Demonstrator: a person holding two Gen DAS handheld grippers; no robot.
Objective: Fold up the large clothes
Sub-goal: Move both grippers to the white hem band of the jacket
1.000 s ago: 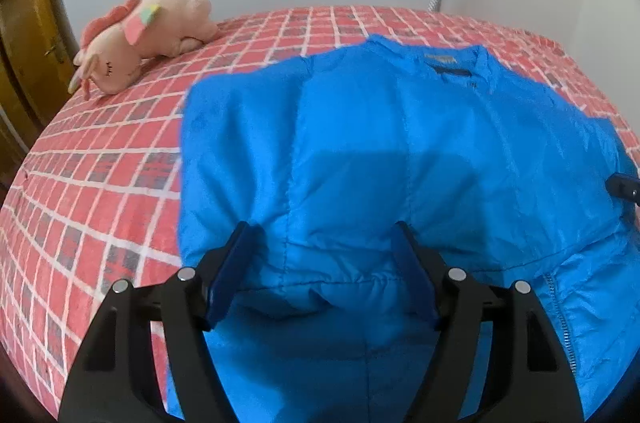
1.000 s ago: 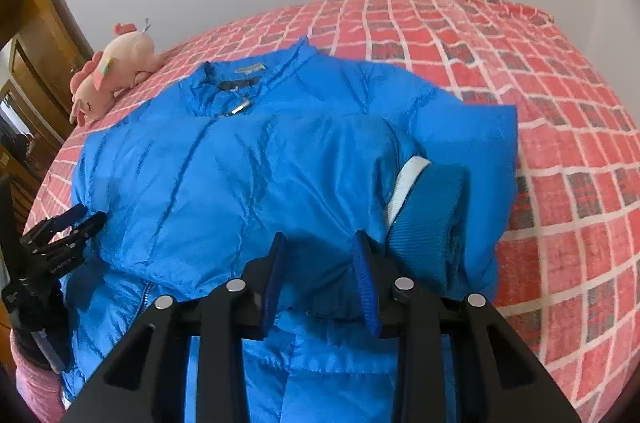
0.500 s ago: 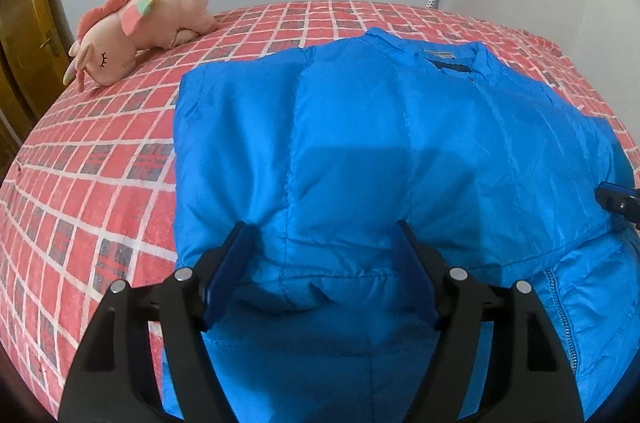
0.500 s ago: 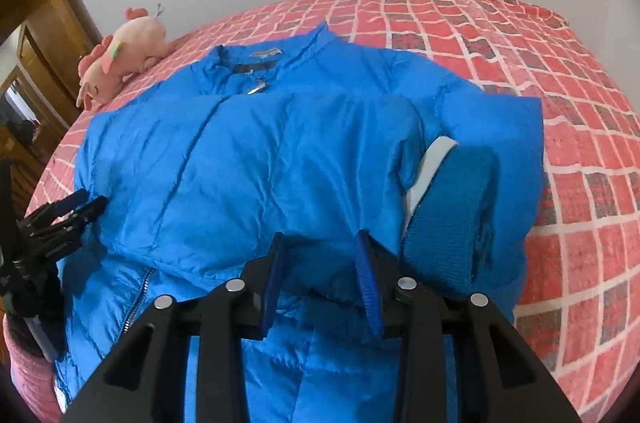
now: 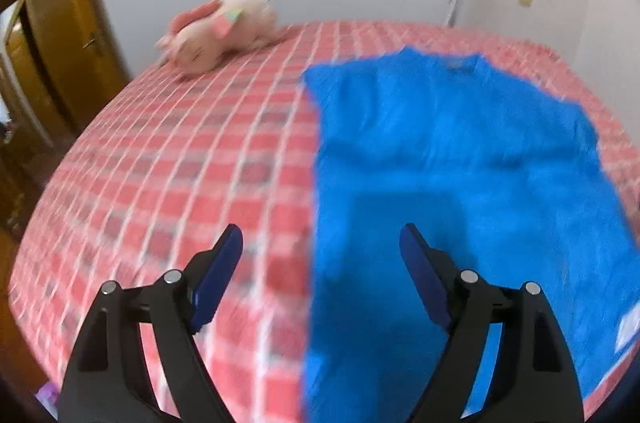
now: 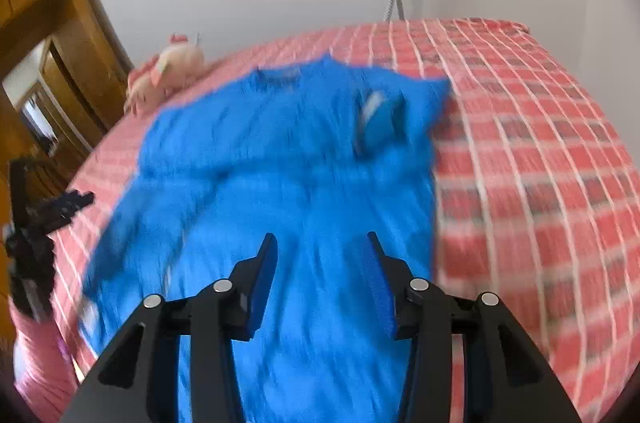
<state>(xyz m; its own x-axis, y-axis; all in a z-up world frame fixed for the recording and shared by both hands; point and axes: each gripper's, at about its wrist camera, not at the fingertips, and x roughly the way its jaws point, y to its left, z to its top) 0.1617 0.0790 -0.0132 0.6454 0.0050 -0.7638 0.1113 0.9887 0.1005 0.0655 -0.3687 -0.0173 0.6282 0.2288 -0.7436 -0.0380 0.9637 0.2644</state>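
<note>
On the red checked bed (image 5: 180, 183) the blue jacket (image 5: 460, 163) lies flat, collar far. My left gripper (image 5: 320, 247) and right gripper (image 6: 322, 247) hover spread, holding nothing. It looks puffy, light and slippery; I'd grip the near hem.

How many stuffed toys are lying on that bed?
1. A pink plush toy lies at the far left corner of the bed, near the wall, apart from the blue jacket. Nothing shows another, though the views are blurred.
</note>
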